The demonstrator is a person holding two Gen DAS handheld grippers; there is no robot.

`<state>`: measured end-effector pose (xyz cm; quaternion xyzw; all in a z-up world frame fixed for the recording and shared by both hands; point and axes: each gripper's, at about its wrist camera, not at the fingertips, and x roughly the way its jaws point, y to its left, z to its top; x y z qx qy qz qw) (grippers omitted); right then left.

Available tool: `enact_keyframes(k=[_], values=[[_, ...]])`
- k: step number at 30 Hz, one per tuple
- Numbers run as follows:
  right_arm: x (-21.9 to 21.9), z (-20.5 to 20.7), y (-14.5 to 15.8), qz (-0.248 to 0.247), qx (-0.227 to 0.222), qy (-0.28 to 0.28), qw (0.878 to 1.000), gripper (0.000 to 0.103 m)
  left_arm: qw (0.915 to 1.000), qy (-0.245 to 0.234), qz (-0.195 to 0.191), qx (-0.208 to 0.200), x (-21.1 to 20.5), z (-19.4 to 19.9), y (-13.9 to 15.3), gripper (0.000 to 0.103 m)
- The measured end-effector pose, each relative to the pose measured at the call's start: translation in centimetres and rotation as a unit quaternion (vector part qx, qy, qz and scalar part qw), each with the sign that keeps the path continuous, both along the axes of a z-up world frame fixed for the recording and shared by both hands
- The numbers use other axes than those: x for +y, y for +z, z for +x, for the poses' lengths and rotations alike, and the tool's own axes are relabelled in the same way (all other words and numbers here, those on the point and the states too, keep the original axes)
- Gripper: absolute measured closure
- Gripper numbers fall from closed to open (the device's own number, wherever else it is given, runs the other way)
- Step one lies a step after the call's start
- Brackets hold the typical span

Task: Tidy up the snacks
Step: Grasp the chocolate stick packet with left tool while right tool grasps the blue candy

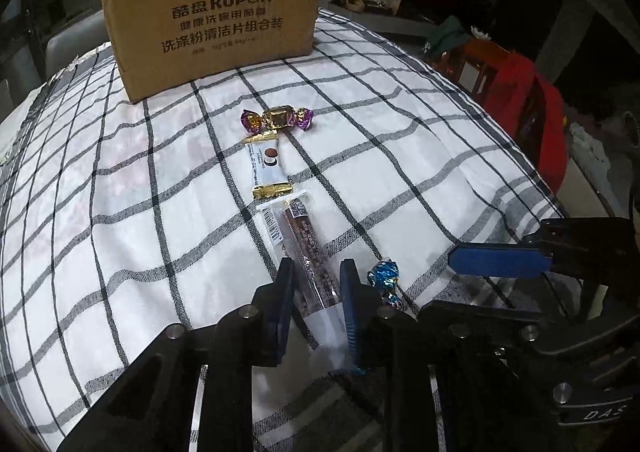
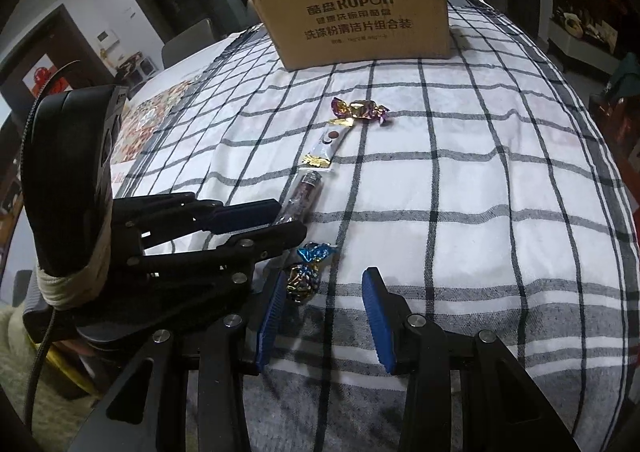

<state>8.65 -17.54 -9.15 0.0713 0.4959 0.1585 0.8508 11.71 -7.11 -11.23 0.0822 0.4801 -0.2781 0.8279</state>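
Four snacks sit in a rough line on the checked cloth [image 1: 120, 192], running away from the grippers toward the cardboard box [image 1: 216, 20] standing at the far end. Nearest the box is the gold candy [image 1: 276, 117], then the white bar [image 1: 268, 168], then the long stick [image 1: 304, 248], then the blue candy [image 1: 386, 284] off to its right.

The left gripper [image 1: 316, 272] straddles the near end of the stick, jaws partly open; hard to say if the pads actually touch the wrapper. The right gripper [image 2: 326, 292] is wide open and empty, its left finger [image 2: 270, 316] just beside the blue candy.
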Motion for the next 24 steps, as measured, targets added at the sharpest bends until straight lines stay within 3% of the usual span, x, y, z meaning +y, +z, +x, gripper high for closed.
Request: enact_keyframes(k=[15,24], values=[[1.8,0.9,-1.4,0.008,0.017,0.035,0.999,0.072,0.9998,0.011,-0.009,-0.016,2.4,-2.1,1.7,0.085],[2.5,1.9,-2.3,-0.003,0.023,0.038,0.999,0.072,0.9996,0.021,-0.017,-0.002,3.0,-1.8,1.1,0.086]])
